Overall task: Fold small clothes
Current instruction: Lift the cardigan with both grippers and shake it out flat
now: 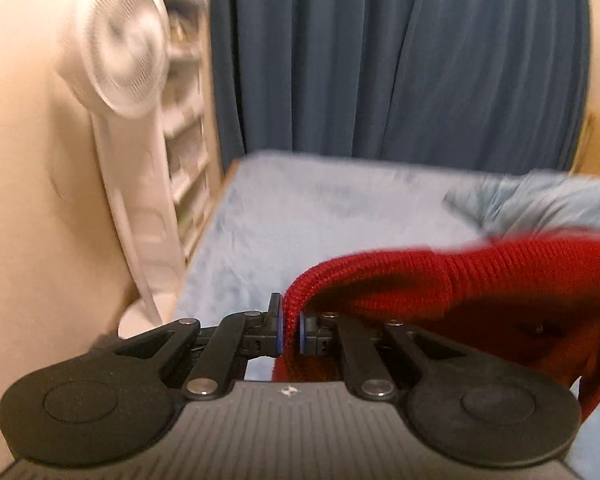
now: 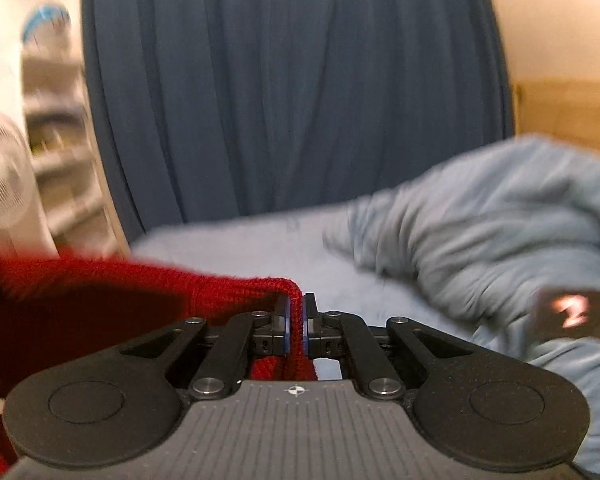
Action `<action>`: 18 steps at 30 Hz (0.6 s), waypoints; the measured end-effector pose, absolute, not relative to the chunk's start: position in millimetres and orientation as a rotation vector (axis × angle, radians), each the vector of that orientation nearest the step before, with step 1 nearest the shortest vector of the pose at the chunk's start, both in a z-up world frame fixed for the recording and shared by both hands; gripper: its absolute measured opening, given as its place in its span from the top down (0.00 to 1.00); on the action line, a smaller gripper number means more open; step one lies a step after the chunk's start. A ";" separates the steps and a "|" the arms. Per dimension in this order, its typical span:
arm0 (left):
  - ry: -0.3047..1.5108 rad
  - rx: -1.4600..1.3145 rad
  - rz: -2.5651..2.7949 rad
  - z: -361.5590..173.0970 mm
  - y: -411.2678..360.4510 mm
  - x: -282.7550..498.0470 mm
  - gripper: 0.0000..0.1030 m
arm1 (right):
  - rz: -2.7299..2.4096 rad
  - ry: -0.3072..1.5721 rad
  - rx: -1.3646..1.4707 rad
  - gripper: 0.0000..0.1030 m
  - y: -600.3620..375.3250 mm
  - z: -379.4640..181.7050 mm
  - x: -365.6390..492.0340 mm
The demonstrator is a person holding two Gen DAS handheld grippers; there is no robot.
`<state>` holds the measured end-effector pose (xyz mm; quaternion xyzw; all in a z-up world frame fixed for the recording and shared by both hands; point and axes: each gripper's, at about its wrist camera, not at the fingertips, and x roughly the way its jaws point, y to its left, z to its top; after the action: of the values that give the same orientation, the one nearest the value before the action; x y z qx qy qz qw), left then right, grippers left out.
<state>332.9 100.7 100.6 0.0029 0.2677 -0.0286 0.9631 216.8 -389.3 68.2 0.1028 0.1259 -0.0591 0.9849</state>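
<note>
Both grippers were pinching the same red rib-knit garment by its upper edge. Left gripper was clamped on one corner, knit bunched between the blue pads; the cloth ran off to the right. Right gripper was clamped on the opposite corner, the knit trailing left. The garment hung between the two, above the pale blue fleecy bed cover, apparently held up and spread so it could hang flat before being laid down for folding. A crumpled light blue blanket lay heaped at the right side of the bed. Dark blue pleated curtain behind; white standing fan at left, blurred. No fold made yet, by my reading.
</note>
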 end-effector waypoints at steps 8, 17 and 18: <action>0.278 -0.016 -0.108 199.6 125.6 143.9 0.93 | -0.079 -0.058 0.068 0.95 -374.2 168.0 41.1; 0.199 -0.012 -0.107 258.7 128.9 113.6 0.93 | -0.033 -0.166 0.031 0.95 -387.9 216.0 13.8; 0.202 0.003 -0.111 260.6 127.5 124.2 0.93 | -0.033 -0.161 0.027 0.95 -391.7 218.1 22.6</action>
<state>124.2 127.5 260.6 0.0016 0.1009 -0.0552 0.9934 22.6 -391.7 218.1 0.0135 -0.0806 -0.0162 0.9965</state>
